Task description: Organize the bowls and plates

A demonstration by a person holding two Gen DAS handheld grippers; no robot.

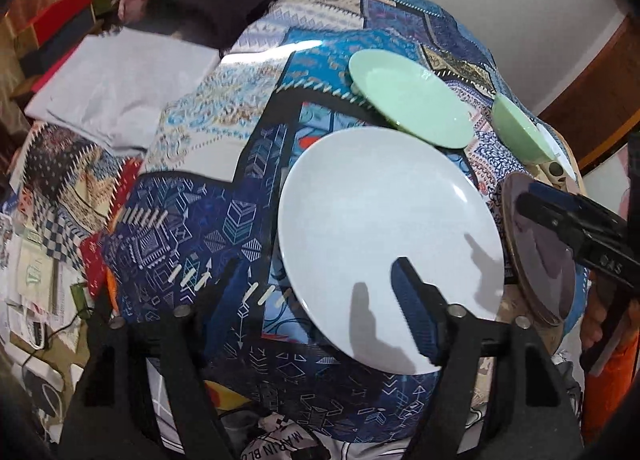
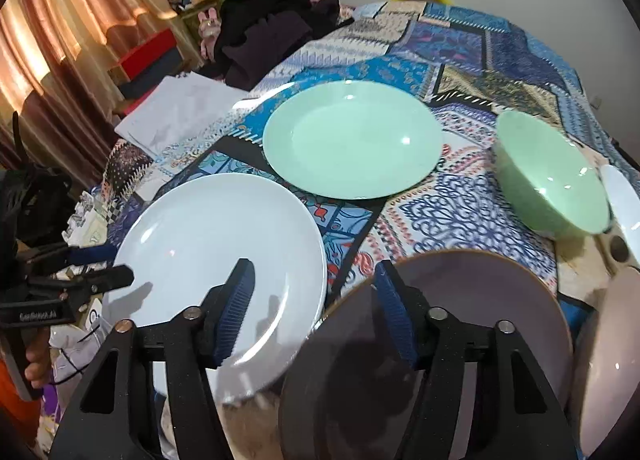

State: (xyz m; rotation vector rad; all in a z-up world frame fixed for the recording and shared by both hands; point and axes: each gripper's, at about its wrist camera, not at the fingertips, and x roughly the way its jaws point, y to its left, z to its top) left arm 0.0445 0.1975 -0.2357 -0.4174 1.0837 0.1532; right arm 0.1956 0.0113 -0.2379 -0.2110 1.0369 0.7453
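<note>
Plates and bowls lay spread over the patchwork cloth (image 2: pixel 472 211) that covered your table. Nearest you on the left sat the white plate (image 2: pixel 208 244), flat on the cloth. Beyond it, well toward the middle, sat the green plate (image 2: pixel 352 139), and to its right the green bowl (image 2: pixel 556 183) stood upright, apart from the plate. At the near right edge lay the mauve plate (image 2: pixel 480 300), with a pale bowl (image 2: pixel 612 360) just beside it at the frame's edge.

Your right gripper (image 2: pixel 316 308) hung low over the gap between the white plate and the mauve plate. Its jaws were spread wide, 1 finger over the white plate's near rim and the other over the mauve plate, and they pinched nothing. From the left wrist view, 1 of its fingers lay across the mauve plate (image 1: pixel 540 244); whether it touched the surface I could not tell.

Your left gripper (image 1: pixel 316 288) hovered at the white plate's (image 1: pixel 380 227) left side. Its jaws were spread too, 1 finger over the cloth (image 1: pixel 188 227) and the other above the plate, casting a shadow on it, holding nothing.

Folded white fabric (image 2: pixel 180 111) and dark clothing (image 2: pixel 272 31) lay at the far left of the table.
</note>
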